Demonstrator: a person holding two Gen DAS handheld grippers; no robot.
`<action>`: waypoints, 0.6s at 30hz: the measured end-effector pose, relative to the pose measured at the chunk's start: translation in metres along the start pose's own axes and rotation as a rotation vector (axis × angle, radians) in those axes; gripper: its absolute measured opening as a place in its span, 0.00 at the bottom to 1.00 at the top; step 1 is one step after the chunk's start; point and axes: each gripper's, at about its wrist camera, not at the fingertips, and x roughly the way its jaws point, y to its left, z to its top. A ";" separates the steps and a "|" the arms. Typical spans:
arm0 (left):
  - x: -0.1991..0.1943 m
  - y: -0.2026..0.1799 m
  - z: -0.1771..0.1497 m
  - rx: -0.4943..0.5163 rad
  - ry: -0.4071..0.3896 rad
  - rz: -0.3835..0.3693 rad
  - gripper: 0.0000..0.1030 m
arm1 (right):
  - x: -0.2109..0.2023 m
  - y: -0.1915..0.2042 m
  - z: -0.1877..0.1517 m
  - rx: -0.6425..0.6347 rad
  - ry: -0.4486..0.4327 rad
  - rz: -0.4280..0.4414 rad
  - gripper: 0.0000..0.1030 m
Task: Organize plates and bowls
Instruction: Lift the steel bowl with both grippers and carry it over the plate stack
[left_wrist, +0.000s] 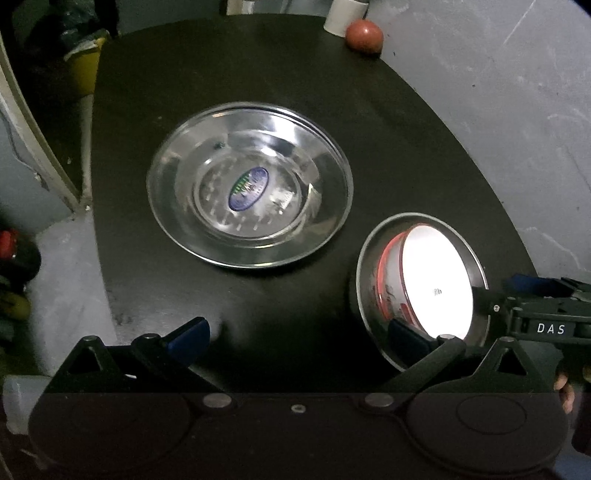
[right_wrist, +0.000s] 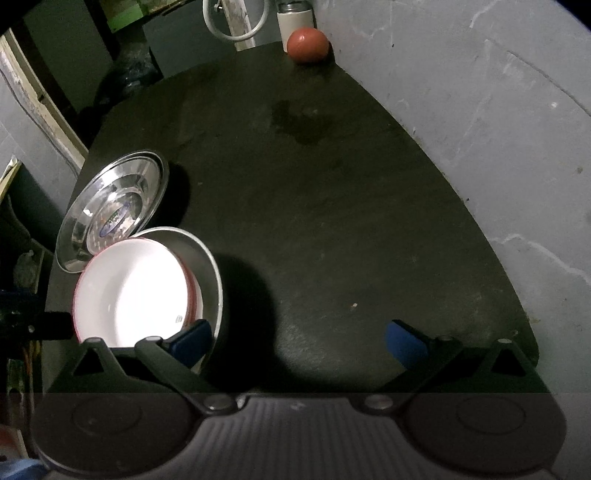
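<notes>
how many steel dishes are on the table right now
2. A wide steel plate lies mid-table, and a deeper steel bowl sits nearer, right of it, holding a white bowl. More could be nested beneath, hidden.

The steel plate (left_wrist: 250, 197) is polished, mirror-bright metal with a glossy oval sticker (left_wrist: 248, 188) at its centre. The metal bowl (left_wrist: 369, 280) looks duller, a brushed grey. Inside it the white bowl (left_wrist: 436, 280) is smooth and glossy with a red rim. The table (right_wrist: 332, 221) is dark, matt and slightly grainy. The wall (right_wrist: 480, 110) is rough grey plaster
</notes>
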 end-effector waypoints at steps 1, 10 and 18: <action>0.003 0.000 0.000 -0.001 0.003 0.000 0.99 | 0.001 0.000 0.000 -0.001 0.001 -0.002 1.00; 0.014 0.001 0.004 -0.033 0.030 -0.016 0.86 | 0.000 0.010 -0.002 -0.059 -0.025 -0.015 0.80; 0.011 0.003 0.004 -0.053 0.013 -0.082 0.65 | -0.001 0.019 -0.003 -0.077 -0.014 0.073 0.44</action>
